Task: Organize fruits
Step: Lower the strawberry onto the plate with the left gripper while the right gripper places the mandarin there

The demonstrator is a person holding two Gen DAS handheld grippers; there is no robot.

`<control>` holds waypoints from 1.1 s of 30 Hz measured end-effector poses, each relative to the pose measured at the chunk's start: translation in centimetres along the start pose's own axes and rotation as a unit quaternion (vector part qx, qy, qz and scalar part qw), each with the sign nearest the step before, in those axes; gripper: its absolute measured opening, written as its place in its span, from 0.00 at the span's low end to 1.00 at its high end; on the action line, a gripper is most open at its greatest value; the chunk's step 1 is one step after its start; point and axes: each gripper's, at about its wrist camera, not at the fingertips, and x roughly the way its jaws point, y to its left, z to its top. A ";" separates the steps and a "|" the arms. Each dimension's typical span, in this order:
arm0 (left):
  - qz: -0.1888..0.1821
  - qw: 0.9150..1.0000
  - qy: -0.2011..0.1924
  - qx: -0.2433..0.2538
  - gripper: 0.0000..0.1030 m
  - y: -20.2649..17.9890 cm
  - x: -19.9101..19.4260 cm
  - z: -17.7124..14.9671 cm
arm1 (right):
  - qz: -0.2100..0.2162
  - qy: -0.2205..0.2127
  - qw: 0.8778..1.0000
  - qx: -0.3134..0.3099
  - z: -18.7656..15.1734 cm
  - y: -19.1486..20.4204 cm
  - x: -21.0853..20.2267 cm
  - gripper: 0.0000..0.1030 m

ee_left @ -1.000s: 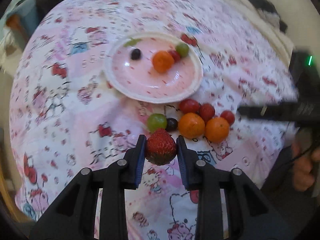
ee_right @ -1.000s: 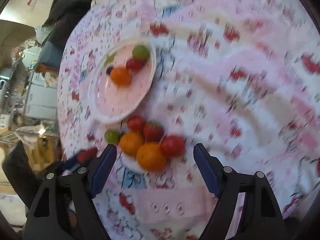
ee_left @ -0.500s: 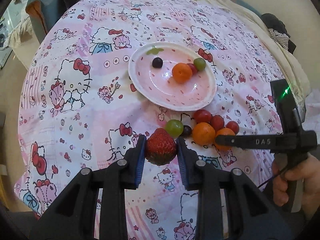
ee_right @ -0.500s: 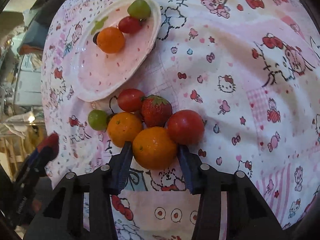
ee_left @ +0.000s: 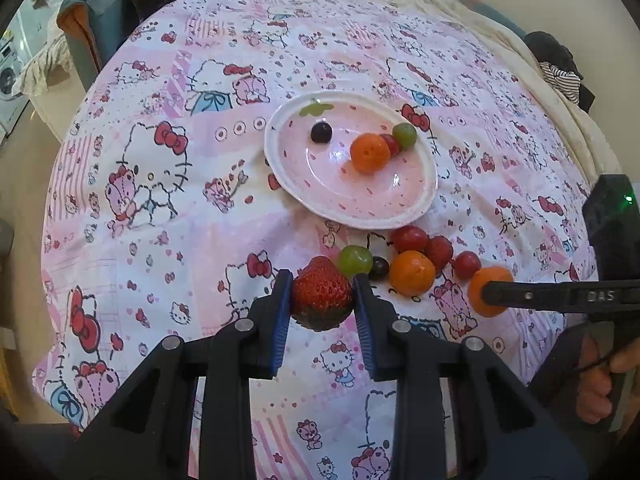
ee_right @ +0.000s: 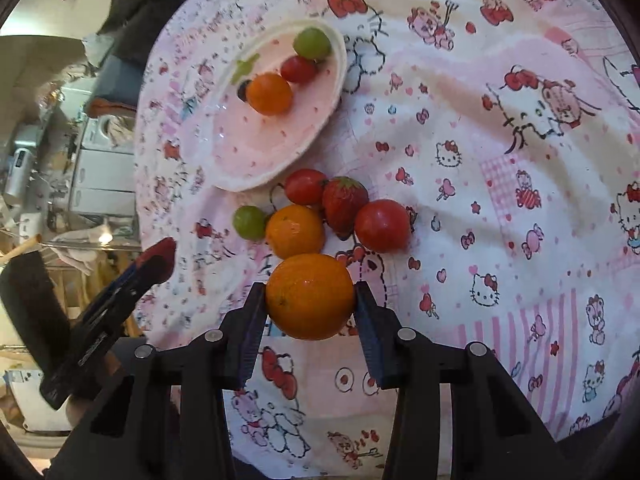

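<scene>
My left gripper [ee_left: 322,300] is shut on a red strawberry [ee_left: 321,296] and holds it above the cloth, short of the pink plate [ee_left: 400,216]. My right gripper [ee_right: 310,300] is shut on an orange [ee_right: 309,296], lifted just off the fruit pile; the same orange shows in the left wrist view [ee_left: 486,292]. On the cloth lie a green grape [ee_right: 249,222], an orange [ee_right: 295,232], a strawberry [ee_right: 344,204], two cherry tomatoes [ee_right: 382,225] and a dark grape [ee_left: 379,268]. The plate [ee_right: 240,160] holds an orange [ee_right: 269,94], a tomato, a green grape and a dark grape.
A Hello Kitty cloth [ee_left: 160,200] covers the round table. A chair with an orange-edged back [ee_left: 92,28] stands at the far left. Dark clothing [ee_left: 560,68] lies at the far right. Shelves and clutter [ee_right: 60,152] stand beyond the table's edge.
My right gripper came down over the pile, shut on the front orange and drew it back from the other fruit. My left gripper kept the strawberry and rose away from the table.
</scene>
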 end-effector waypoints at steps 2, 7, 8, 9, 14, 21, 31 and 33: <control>0.010 1.000 -0.013 0.002 0.25 0.2 -0.5 0.3 | 0.011 -0.016 1.000 -0.003 0.3 0.5 -0.8 0.44; 0.022 0.999 -0.047 0.007 0.25 0.6 -2.0 2.0 | 0.031 -0.078 0.996 -0.035 1.7 2.1 -3.7 0.44; 0.024 0.998 -0.056 0.007 0.25 0.7 -2.3 2.7 | 0.034 -0.089 0.995 -0.040 2.3 2.5 -4.2 0.44; 0.026 0.998 -0.062 0.009 0.25 0.7 -2.3 3.4 | 0.035 -0.095 0.994 -0.044 2.9 2.8 -4.4 0.44; 0.030 0.997 -0.066 0.013 0.25 1.0 -1.6 6.5 | 0.034 -0.117 0.990 -0.066 5.9 4.4 -4.8 0.44; 0.042 0.996 -0.061 0.040 0.25 0.6 1.3 10.0 | 0.017 -0.122 0.989 -0.085 10.8 5.1 -3.7 0.44; 0.034 0.997 -0.038 0.062 0.26 -0.1 7.6 12.2 | 0.001 -0.101 0.991 -0.091 17.7 5.4 0.8 0.44; 0.036 0.997 -0.030 0.066 0.26 -0.2 8.6 12.3 | -0.008 -0.093 0.991 -0.091 18.4 5.5 1.9 0.44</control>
